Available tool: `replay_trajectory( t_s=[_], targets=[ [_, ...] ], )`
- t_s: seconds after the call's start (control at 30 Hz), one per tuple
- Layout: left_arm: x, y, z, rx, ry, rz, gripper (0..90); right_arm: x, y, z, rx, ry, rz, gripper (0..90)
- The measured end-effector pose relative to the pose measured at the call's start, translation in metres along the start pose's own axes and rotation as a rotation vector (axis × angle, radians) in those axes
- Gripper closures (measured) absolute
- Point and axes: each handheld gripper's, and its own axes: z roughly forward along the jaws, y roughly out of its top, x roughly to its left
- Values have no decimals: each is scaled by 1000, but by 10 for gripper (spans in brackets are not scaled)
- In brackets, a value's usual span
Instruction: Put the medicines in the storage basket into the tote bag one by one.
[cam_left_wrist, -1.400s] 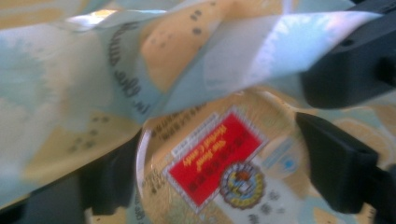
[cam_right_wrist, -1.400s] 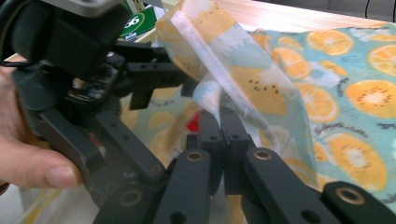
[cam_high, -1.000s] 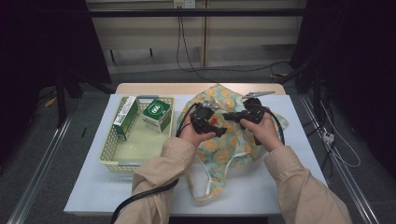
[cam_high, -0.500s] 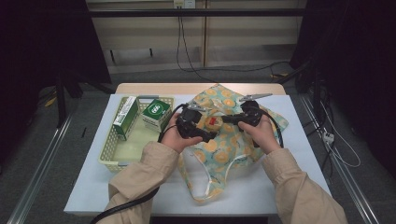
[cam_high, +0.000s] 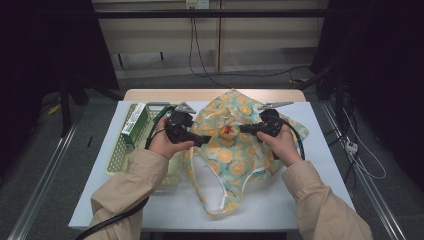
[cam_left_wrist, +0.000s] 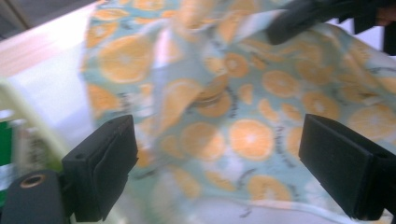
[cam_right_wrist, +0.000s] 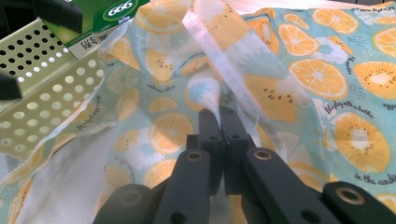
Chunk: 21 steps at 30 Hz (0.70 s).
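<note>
A cloth bag (cam_high: 240, 150) printed with orange slices lies spread over the middle of the white table (cam_high: 325, 165). My right gripper (cam_right_wrist: 219, 117) is shut on a raised fold of the cloth bag (cam_right_wrist: 299, 70) beside its white trim; in the high view the right gripper (cam_high: 244, 129) points left over the bag's centre. My left gripper (cam_left_wrist: 224, 168) stands wide open, the printed cloth bag (cam_left_wrist: 243, 135) lying beyond its jaws with nothing pinched. In the high view the left gripper (cam_high: 204, 140) hovers at the bag's left edge, facing the right one.
A pale green perforated basket (cam_high: 119, 156) stands at the table's left, holding a green and white box (cam_high: 134, 125). In the right gripper view the basket (cam_right_wrist: 42, 88) and the box (cam_right_wrist: 109, 16) are at the upper left. The bag's handle loop (cam_high: 210, 185) trails toward the front edge.
My left hand has moved left and a little up, from the bag's middle to its left edge by the basket. The right hand has stayed put, still pinching the cloth.
</note>
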Motion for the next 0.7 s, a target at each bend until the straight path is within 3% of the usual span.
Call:
replay_trajectory(
  t_s=[0.1,0.13,0.17,0.27,0.47,0.7],
  targets=[
    [12,-6,-4,4,10,-27,108,-1,-1,0,0,3,2,899],
    [15,-7,-5,8,32,-28,108,-1,-1,0,1,1,1,899],
    [20,-9,-5,3,23,-41,106,-1,-1,0,1,1,1,899],
    [32,-13,-10,5,50,-37,99,0,-1,0,-1,4,2,899],
    [54,-23,-16,-11,101,-73,84,-1,-1,-1,-6,7,0,899],
    [72,-28,-17,-10,143,-91,79,-1,-1,-3,-7,10,0,899]
  ],
)
